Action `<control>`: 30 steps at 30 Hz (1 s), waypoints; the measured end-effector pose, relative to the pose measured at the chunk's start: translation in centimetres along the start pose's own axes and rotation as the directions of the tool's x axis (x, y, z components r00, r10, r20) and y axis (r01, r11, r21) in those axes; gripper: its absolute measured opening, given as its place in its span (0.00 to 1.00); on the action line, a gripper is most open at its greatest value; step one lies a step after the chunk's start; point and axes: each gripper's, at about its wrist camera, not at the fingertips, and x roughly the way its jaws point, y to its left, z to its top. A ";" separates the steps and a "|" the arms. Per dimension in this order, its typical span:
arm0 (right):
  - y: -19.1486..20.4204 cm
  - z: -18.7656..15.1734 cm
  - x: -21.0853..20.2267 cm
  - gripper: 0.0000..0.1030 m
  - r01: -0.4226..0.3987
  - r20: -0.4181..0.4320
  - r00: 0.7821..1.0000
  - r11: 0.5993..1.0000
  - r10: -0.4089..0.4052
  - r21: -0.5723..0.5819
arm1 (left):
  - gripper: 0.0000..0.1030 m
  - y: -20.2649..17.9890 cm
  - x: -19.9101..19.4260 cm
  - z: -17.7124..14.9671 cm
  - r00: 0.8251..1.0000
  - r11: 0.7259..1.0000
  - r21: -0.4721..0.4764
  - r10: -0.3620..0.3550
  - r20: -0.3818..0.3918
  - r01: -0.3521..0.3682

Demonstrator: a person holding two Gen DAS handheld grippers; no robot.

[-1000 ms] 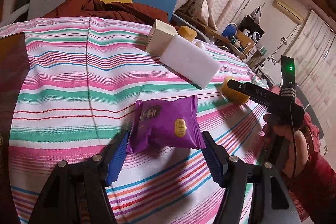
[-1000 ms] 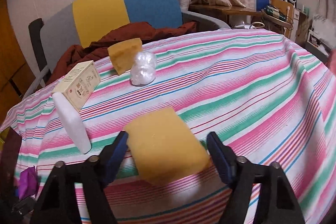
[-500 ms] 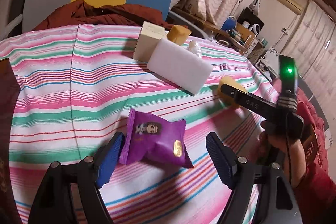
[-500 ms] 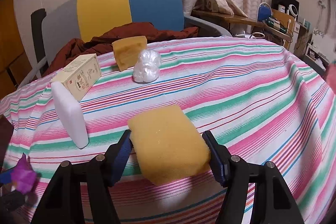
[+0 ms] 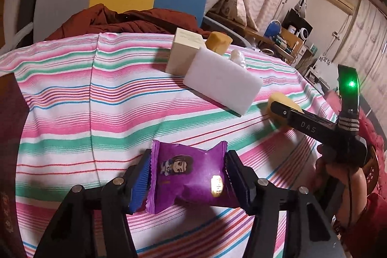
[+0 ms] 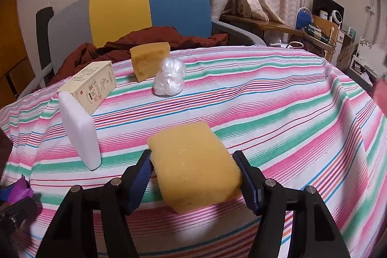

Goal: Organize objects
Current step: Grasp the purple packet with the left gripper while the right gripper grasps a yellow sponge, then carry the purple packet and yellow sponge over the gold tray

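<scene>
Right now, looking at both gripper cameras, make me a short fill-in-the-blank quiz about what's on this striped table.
1. The left gripper is closed on a ____ snack packet.
2. The right gripper clamps a yellow ____.
3. The white foam block leans against a beige ____.
4. Beside the far sponge sits a crumpled clear ____ ball.

Missing words: purple; sponge; box; plastic

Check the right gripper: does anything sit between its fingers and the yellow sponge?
Nothing visible does. The yellow sponge already lies between the right gripper fingers, both blue pads against its sides. The white foam block stands clear, off to the left.
</scene>
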 end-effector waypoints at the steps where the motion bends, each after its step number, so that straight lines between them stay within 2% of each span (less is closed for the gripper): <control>1: 0.0 0.0 0.0 0.65 0.001 0.001 1.000 1.000 -0.001 -0.001 | 0.59 -0.1 0.0 -0.1 1.000 1.000 0.002 0.003 -0.002 -0.003; 7: 0.2 0.0 -0.2 0.63 0.009 0.008 1.000 1.000 -0.009 -0.010 | 0.58 0.3 -0.4 -0.4 1.000 1.000 -0.012 -0.016 0.006 0.016; 14: 0.7 -0.1 -1.4 0.61 0.030 0.070 0.997 0.999 -0.027 -0.040 | 0.50 1.2 -1.2 -0.9 0.999 0.998 -0.059 -0.015 0.044 0.017; 20: 1.4 -0.3 -2.4 0.61 0.043 0.101 0.994 0.997 -0.036 -0.065 | 0.49 2.1 -1.7 -1.2 0.998 0.994 -0.100 -0.024 0.059 0.030; 25: 1.7 -0.8 -3.4 0.61 0.045 0.126 0.991 0.997 -0.037 -0.064 | 0.49 2.2 -2.2 -1.6 0.997 0.994 -0.098 -0.031 0.071 0.038; 30: 2.8 -1.2 -4.2 0.61 0.048 0.116 0.993 0.994 -0.036 -0.099 | 0.49 2.6 -2.6 -2.0 0.997 0.994 -0.105 -0.037 0.070 0.045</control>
